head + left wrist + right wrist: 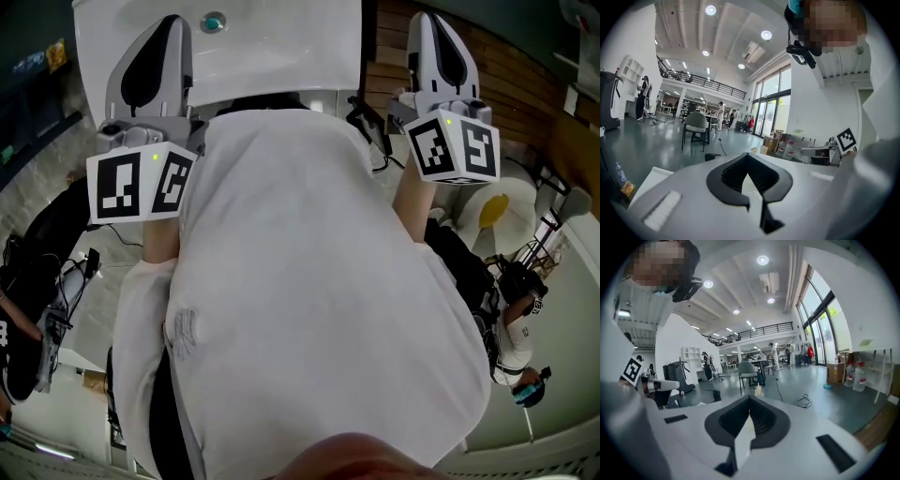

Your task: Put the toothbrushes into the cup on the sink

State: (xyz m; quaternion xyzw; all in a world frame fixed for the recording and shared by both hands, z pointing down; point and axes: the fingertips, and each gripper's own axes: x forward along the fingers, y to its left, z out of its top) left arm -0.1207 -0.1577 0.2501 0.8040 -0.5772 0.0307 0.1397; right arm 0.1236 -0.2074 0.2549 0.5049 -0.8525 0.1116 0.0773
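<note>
White-shirted torso [309,281] fills the middle; sink [281,47] lies open beyond.

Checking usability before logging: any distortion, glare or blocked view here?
Head view: sharp, evenly lit, but the person's white shirt fills most of it, covering much of the white sink. Both gripper views: strong fisheye bending, dark corners; round ceiling lights glare, tall windows bright.

1. The white sink [281,56] fills the top middle of the head view
2. A teal round fitting [214,21] sits in the sink's surface, near its far edge
3. Left of the sink is grey floor [37,178], and right of it are wooden boards [506,56]
4. Black cables [75,277] lie on the floor below-left of the sink
</note>
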